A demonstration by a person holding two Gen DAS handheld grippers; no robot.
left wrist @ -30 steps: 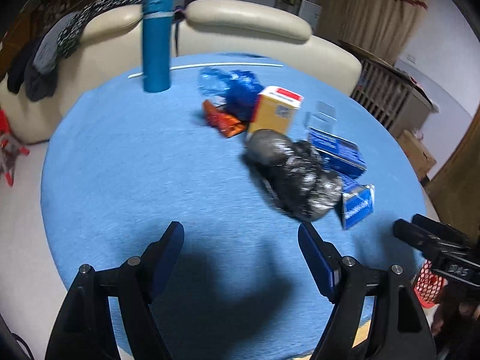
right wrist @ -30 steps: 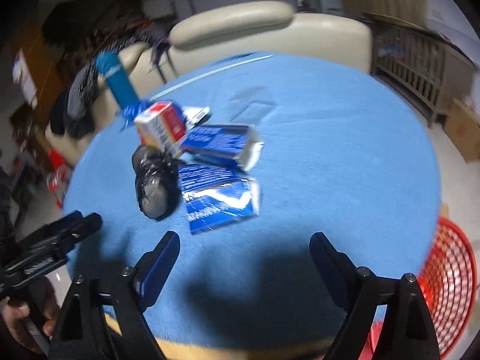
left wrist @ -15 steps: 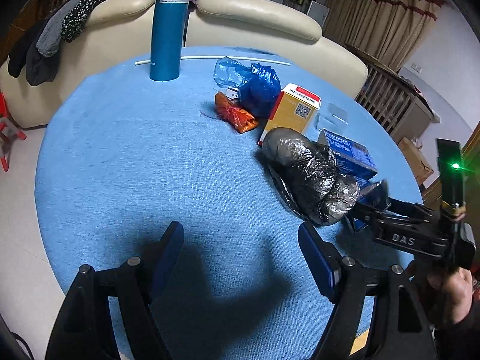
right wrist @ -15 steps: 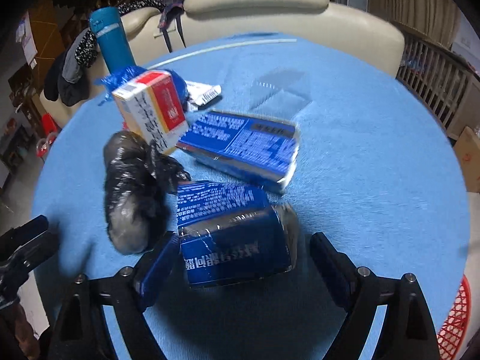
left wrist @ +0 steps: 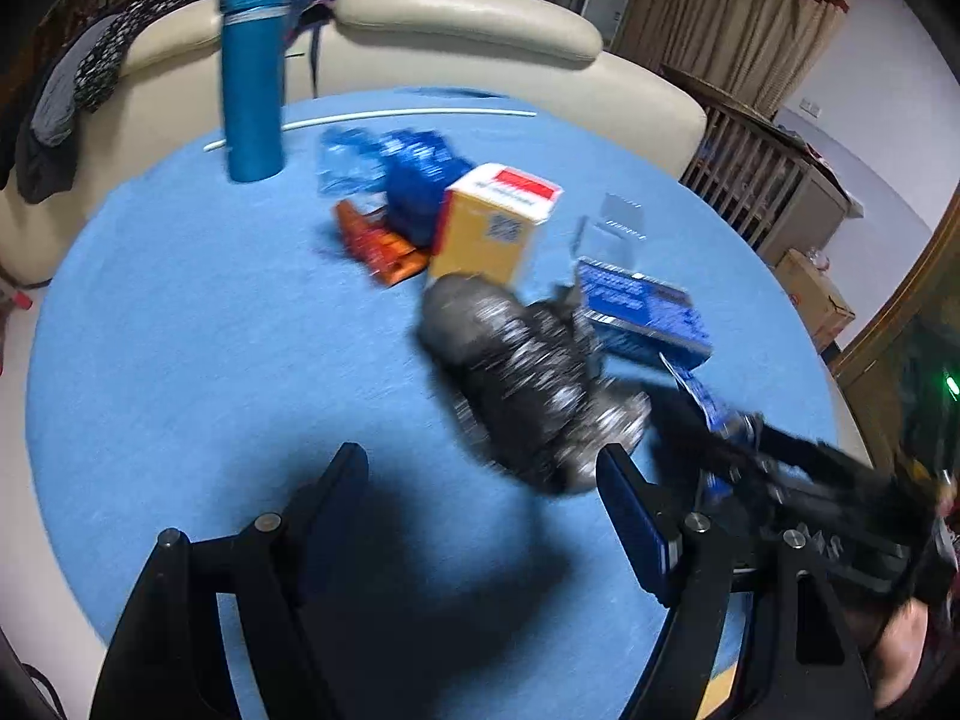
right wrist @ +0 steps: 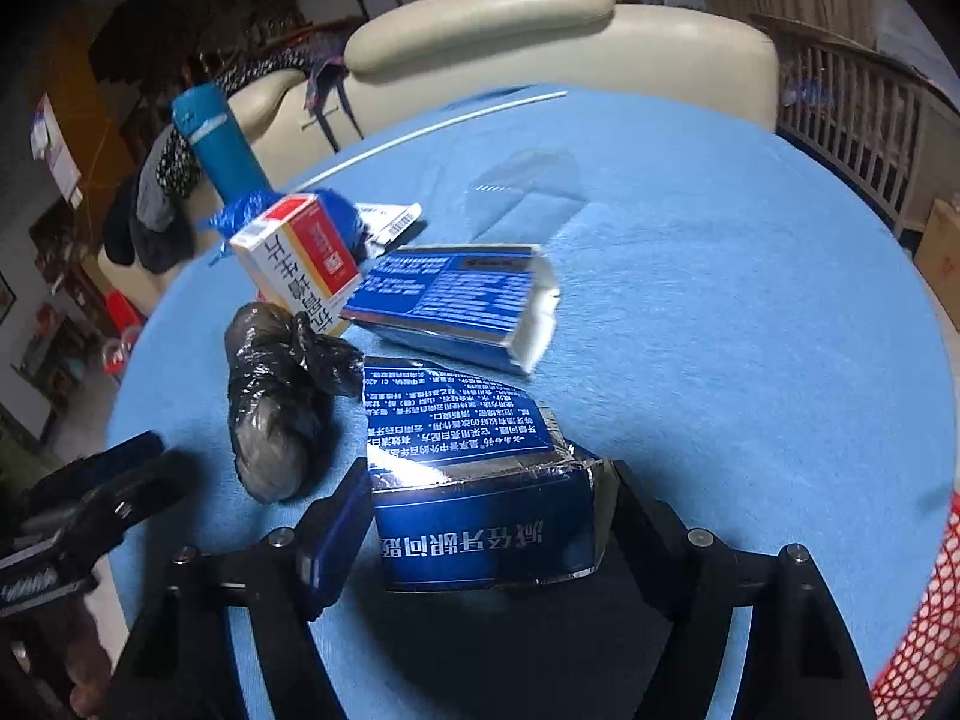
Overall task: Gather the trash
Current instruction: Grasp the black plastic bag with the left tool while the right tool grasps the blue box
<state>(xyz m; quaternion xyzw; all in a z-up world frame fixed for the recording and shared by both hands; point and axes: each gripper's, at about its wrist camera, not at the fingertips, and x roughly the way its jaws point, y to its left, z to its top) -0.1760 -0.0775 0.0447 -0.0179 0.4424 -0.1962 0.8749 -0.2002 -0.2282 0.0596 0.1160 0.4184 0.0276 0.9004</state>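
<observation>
Right gripper [right wrist: 486,516] jaws closing around the torn blue carton [right wrist: 480,516] to lift it as trash; left gripper [left wrist: 480,516] apart, empty, black bag [left wrist: 528,384] just ahead.

Two wrist fisheyes, both angled down over the round blue table [left wrist: 180,360] toward the cream sofa [left wrist: 468,12] at 12 o'clock.

Left view sits at the near table edge, looks forward; black bag [left wrist: 528,384] close at 1 o'clock, blue bottle [left wrist: 252,66] far at 11, right gripper [left wrist: 720,450] comes in at 4. Right view sits further right and much nearer: blue carton [right wrist: 480,516] fills the bottom centre, left gripper [right wrist: 90,498] at 8, red basket [right wrist: 924,618] at 4. Shared: table, sofa, bottle [right wrist: 216,138], bag [right wrist: 276,408], yellow box [left wrist: 492,222] [right wrist: 300,258], second blue carton [left wrist: 642,312] [right wrist: 456,300].
</observation>
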